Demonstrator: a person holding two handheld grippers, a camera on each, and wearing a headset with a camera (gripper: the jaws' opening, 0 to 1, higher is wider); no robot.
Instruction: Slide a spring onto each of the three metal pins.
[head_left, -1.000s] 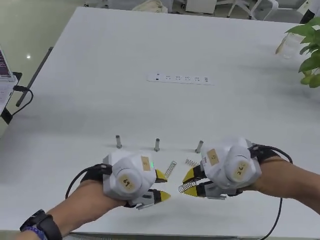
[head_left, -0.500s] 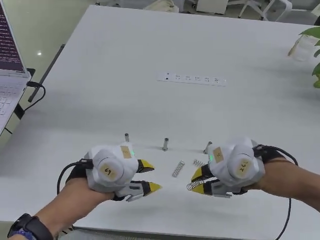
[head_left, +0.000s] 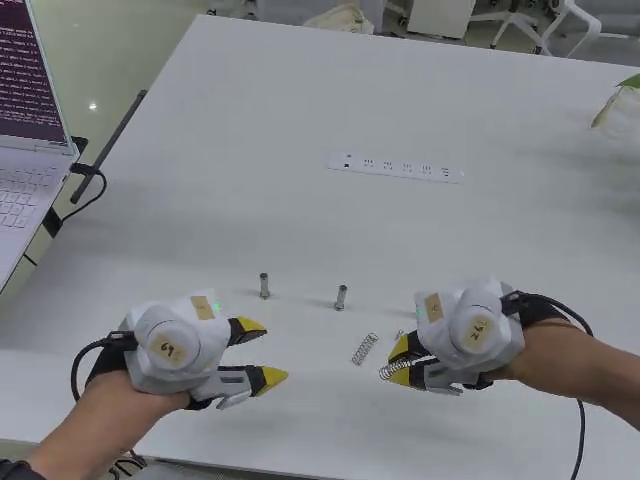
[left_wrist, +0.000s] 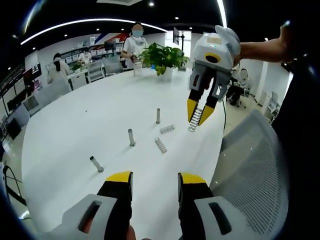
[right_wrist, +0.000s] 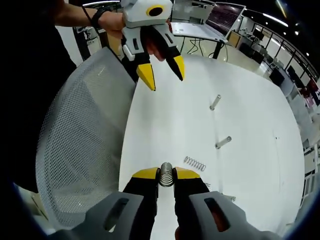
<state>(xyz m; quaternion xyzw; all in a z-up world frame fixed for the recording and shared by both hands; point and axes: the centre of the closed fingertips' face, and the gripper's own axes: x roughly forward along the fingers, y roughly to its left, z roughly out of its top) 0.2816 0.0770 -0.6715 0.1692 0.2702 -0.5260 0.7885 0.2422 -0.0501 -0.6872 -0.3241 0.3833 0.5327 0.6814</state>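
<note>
Two upright metal pins (head_left: 264, 285) (head_left: 341, 297) stand on the white table (head_left: 300, 120); the left gripper view shows three pins (left_wrist: 158, 115) (left_wrist: 131, 137) (left_wrist: 96, 163). A loose spring (head_left: 365, 348) lies between the grippers, and the left gripper view has two loose springs (left_wrist: 167, 129) (left_wrist: 160, 145). My right gripper (head_left: 400, 360) is shut on a spring (right_wrist: 166, 180), held end-on between its yellow tips just above the table. My left gripper (head_left: 262, 352) hangs open and holds nothing, well left of the loose spring. Its yellow tips (left_wrist: 119, 177) stand wide apart in its own view.
A white power strip (head_left: 395, 168) lies mid-table beyond the pins. An open laptop (head_left: 20, 90) and a black cable (head_left: 88, 180) sit off the table's left edge. A grey mesh chair back (left_wrist: 250, 165) is close behind the near edge. A plant (left_wrist: 162, 57) stands at the far end.
My left gripper has drawn away to the left, widening the gap to the right one. The right gripper keeps its spring and has stayed in place. The head camera has shifted.
</note>
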